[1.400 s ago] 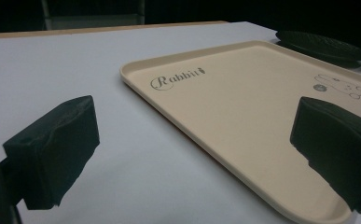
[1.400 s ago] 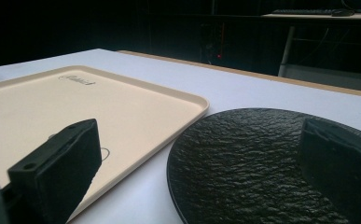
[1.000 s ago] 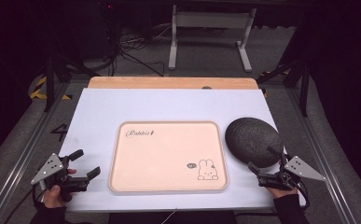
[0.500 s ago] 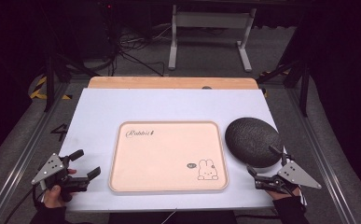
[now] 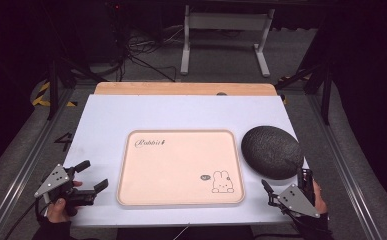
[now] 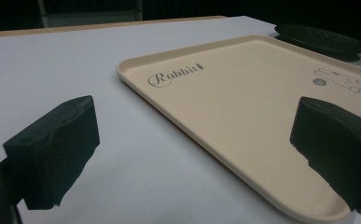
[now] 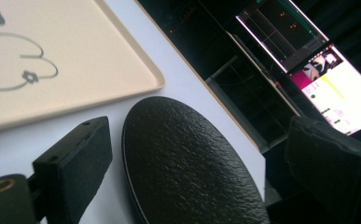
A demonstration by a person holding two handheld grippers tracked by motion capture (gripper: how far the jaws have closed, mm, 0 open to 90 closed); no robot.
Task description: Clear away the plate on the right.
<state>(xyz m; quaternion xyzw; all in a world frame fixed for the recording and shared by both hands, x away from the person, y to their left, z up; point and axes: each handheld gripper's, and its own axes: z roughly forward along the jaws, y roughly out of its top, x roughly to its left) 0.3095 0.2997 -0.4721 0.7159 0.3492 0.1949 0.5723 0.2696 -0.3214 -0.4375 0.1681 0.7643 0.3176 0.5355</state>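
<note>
Either side of the cream tray (image 5: pixel 181 167), two black grippers — left gripper (image 5: pixel 88 175) and right gripper (image 5: pixel 283 182) — each carry a grey three-cornered plate dotted with small holes. Thick black foam-like jaw pads, a brass-ringed hole on the right one — dark sleeves behind.

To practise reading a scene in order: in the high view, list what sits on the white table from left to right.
left hand-held gripper → beige tray → dark textured oval plate; the right hand-held gripper overlaps the plate's span, so it is left unplaced.

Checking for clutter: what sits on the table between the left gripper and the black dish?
Just the beige tray, empty, lying between the left gripper and the black dish, as the high view shows; the rest is bare table.
</note>
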